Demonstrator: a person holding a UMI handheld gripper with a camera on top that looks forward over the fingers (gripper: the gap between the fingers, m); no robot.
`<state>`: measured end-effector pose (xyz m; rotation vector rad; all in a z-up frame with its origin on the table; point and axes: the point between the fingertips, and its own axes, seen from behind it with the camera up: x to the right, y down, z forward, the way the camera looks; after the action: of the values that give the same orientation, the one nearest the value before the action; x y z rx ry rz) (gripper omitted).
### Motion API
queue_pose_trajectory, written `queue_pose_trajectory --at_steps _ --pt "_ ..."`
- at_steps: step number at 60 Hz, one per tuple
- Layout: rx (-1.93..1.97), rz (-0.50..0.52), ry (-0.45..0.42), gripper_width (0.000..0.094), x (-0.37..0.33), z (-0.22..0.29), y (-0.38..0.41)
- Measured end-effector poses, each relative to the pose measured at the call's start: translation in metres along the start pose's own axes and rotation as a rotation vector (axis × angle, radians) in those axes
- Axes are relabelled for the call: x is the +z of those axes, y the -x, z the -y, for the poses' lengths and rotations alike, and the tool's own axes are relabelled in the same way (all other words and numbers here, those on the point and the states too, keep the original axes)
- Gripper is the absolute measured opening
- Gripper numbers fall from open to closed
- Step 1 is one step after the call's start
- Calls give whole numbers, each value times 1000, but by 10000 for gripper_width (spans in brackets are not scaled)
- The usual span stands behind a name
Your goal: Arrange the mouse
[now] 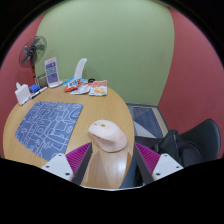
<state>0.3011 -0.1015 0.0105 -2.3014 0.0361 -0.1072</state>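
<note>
Tongs (108, 158) spread wide, released, gripping nothing. Just ahead, between the pink pads (78, 158), pale mouse (107, 135) resting on wooden table (120, 112), beside blue patterned mousepad (52, 123). Farther off, fan (33, 49).

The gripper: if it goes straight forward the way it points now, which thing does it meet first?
Most likely the beige mouse, which lies on the wooden table just ahead of the open gripper, roughly in line with the gap between its fingers. Depth is hard to judge.
</note>
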Motion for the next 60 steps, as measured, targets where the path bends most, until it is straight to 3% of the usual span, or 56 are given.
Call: queue_pose_trajectory --at_steps 24,27,31,33,41,51,60 --pt "-34 56 -49 828 65 39 -7" --pt "-17 65 -43 801 71 41 -6" --pt "9 84 -43 672 74 43 -1" --pt "-1 87 -44 563 74 42 1" --pt "2 68 -71 485 73 45 1" --pt "40 24 -42 387 65 44 -2" --pt "66 -63 -84 378 31 75 -16"
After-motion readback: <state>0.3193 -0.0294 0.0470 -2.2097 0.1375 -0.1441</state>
